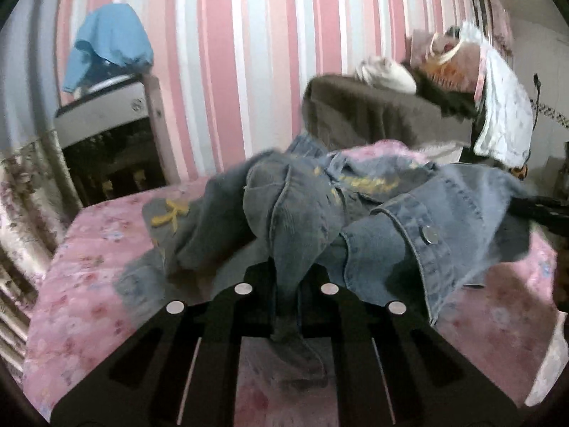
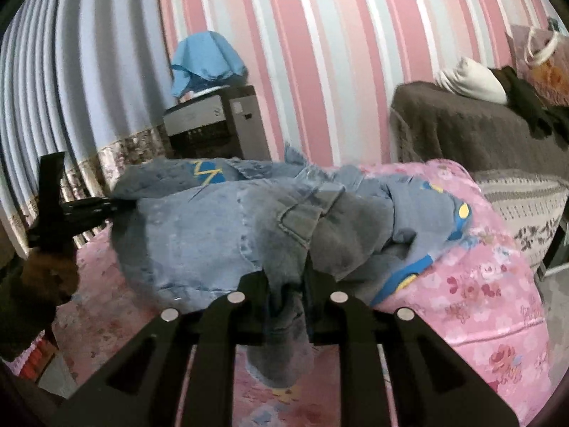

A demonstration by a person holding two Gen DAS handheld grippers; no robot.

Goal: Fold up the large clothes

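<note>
A blue denim jacket with yellow stitching lies bunched and partly lifted over a pink floral bedspread. My left gripper is shut on a fold of its denim, which hangs down between the fingers. In the right wrist view the same jacket spreads across the bedspread, and my right gripper is shut on another bunch of its fabric. The left gripper shows at the jacket's left edge, held by a person's hand. The right gripper's black tip shows at the jacket's right edge.
A brown blanket with a white pillow and dark clothes on it stands behind the bed at the right. A light blue cloth is draped over a grey appliance by the striped wall. Curtains hang at the left.
</note>
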